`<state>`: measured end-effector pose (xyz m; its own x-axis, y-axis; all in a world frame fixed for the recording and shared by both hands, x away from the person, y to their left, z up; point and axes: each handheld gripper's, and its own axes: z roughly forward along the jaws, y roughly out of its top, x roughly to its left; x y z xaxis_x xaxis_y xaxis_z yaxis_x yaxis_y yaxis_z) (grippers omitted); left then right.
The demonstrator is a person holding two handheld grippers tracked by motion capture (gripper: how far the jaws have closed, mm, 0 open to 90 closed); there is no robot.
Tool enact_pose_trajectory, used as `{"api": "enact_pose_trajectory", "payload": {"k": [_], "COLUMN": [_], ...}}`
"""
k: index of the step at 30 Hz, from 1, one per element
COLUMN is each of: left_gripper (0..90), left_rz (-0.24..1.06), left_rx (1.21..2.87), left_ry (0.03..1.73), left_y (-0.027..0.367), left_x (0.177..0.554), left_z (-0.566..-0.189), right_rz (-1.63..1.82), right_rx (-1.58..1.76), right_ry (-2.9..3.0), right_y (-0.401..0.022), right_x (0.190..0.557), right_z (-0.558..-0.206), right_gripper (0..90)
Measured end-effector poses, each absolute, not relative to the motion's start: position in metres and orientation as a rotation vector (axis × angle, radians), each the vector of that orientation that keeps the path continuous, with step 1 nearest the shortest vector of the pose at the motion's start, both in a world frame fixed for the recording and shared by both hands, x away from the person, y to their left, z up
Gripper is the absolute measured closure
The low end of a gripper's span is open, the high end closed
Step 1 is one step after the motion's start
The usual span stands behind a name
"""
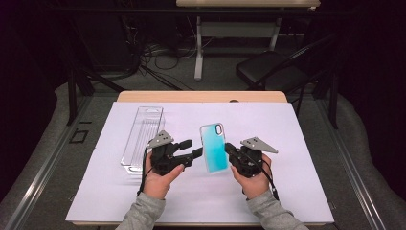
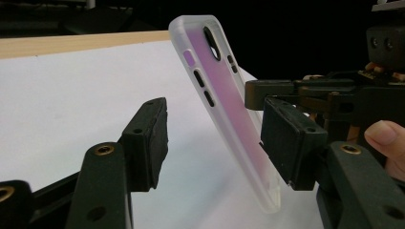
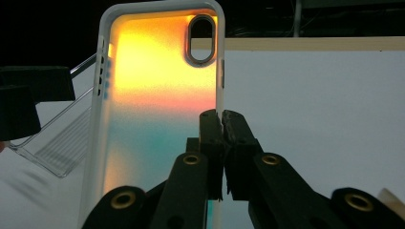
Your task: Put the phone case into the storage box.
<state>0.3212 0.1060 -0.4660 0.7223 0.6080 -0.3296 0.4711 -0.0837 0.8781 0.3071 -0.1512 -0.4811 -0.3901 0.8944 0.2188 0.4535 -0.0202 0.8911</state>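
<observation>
Phone case [image 1: 214,147], translucent with a white rim and a teal-to-orange tint, held upright above the table [image 1: 306,143], near the middle of the white sheet [image 1: 143,191] that covers it. Its long axis runs from the near end up and away toward the camera cutout [image 3: 201,39] at the far end. The right gripper [image 3: 222,117] is clenched on the case's right long edge, pads pressed together over the rim about halfway along it; in the high view this gripper [image 1: 229,149] sits directly right of the case. The left gripper [image 1: 196,153] lies just left of the case, pointing at it, its jaws partly spread and not pressing on anything. In the left gripper view the case [image 2: 224,109] stands tilted between the two pads [image 2: 291,143], close to the right-hand one and well clear of the left-hand one; whether it touches the near pad cannot be told. The coming move likely turns on this: the case's free long edge faces the left gripper, which would have to close across the case's thickness to share the hold. A clear plastic tray [image 1: 142,136] lies on the sheet to the left, well apart from both hands.
</observation>
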Motion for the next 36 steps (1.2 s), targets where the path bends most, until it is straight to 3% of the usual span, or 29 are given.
{"api": "enact_pose_trajectory", "payload": {"k": [17, 36], "left_gripper": [52.4, 57.0], "left_rz": [0.042, -0.005], "left_rx": [1.672, 1.682], "left_ry": [0.946, 0.949], "left_y": [0.0987, 0.0972], "left_x": [0.3264, 0.3283], "left_z": [-0.4720, -0.4727], "right_rz": [1.401, 1.407], "right_rx": [1.385, 1.345], "right_ry": [1.836, 1.832], "right_y": [-0.1508, -0.1492], "right_x": [0.3048, 0.3021], "right_z": [-0.4807, -0.4827], "right_gripper": [87.5, 87.5]}}
